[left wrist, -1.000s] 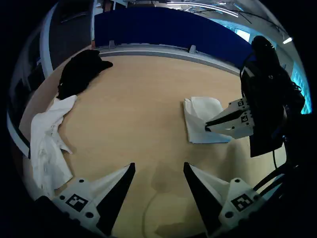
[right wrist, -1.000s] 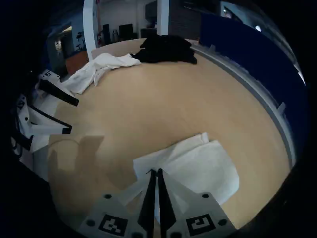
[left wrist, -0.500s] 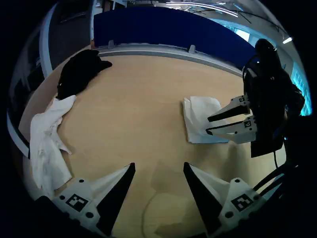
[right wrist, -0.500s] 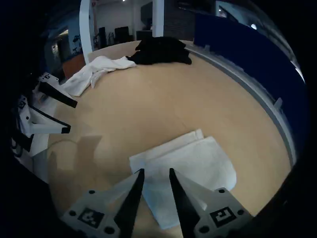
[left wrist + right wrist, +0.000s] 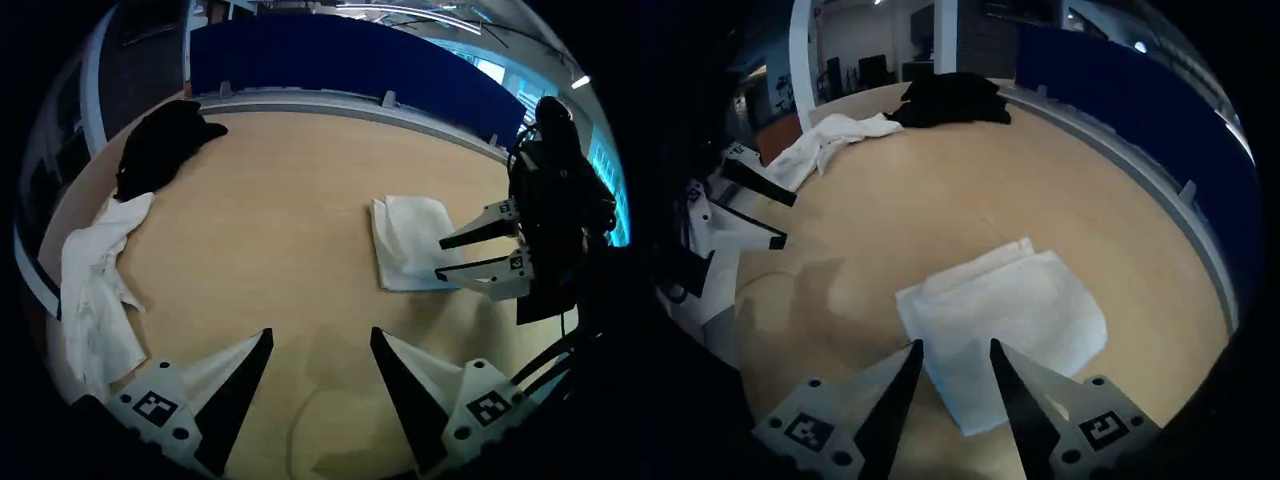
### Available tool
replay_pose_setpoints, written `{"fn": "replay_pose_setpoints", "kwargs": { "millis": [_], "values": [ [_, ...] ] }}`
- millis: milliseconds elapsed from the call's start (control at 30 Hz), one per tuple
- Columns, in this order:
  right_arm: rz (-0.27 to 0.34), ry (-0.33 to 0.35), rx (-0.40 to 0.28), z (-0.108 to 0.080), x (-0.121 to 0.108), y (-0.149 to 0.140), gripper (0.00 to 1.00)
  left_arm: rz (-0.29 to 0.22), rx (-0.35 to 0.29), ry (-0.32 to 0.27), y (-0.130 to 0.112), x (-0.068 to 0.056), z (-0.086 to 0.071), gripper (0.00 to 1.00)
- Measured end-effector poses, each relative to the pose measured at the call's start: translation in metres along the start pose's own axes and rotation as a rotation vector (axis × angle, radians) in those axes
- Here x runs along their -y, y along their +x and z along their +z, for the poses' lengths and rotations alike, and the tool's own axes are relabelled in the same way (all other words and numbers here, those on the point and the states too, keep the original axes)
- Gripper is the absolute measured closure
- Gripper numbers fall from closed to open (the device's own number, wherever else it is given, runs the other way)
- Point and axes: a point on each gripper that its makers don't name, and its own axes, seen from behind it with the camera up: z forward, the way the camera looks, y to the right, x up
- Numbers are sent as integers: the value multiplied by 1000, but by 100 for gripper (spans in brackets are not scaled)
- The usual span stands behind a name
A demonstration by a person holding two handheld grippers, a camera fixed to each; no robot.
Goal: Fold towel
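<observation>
A white towel (image 5: pixel 408 240) lies folded flat on the wooden table (image 5: pixel 272 208), right of centre. In the right gripper view the towel (image 5: pixel 1008 320) sits just beyond my right gripper (image 5: pixel 955 346), which is open and hovers over the towel's near edge with nothing between its fingers. The left gripper view shows that right gripper (image 5: pixel 441 260) open at the towel's right edge, held by a person in dark clothing. My left gripper (image 5: pixel 320 336) is open over bare table, well short of the towel. The right gripper view has the left gripper (image 5: pixel 789 213) far off to the left.
A black garment (image 5: pixel 160 148) lies at the table's far left, and a crumpled white cloth (image 5: pixel 96 280) lies beside it along the left edge. A blue partition (image 5: pixel 344 60) runs behind the table's far edge. Bare wood lies between the cloths and the towel.
My right gripper went from shut on the towel's edge to open, let the towel go and drew back from it. The towel now lies flat. The left gripper has not moved.
</observation>
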Motion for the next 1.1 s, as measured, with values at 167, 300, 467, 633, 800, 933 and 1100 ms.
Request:
{"fn": "replay_pose_setpoints", "kwargs": {
  "millis": [167,300,467,633,800,933,1100],
  "values": [
    [32,-25,12,-10,-5,-15,36,-3,0,1,1,1,1,10],
    [59,-43,21,-19,-7,-27,36,-1,1,1,2,2,3,10],
    [85,-66,36,-27,-9,-44,36,7,1,-3,4,0,4,10],
    [100,-73,50,-29,-7,-55,36,11,2,-6,4,-3,4,10],
    [104,-73,70,-27,-3,-67,41,13,2,-8,4,-5,4,10],
    [117,-76,77,-24,-1,-73,46,13,2,-9,3,-6,5,10],
    [136,-80,75,-23,-2,-74,50,12,3,-9,2,-6,5,10]
  ]
}}
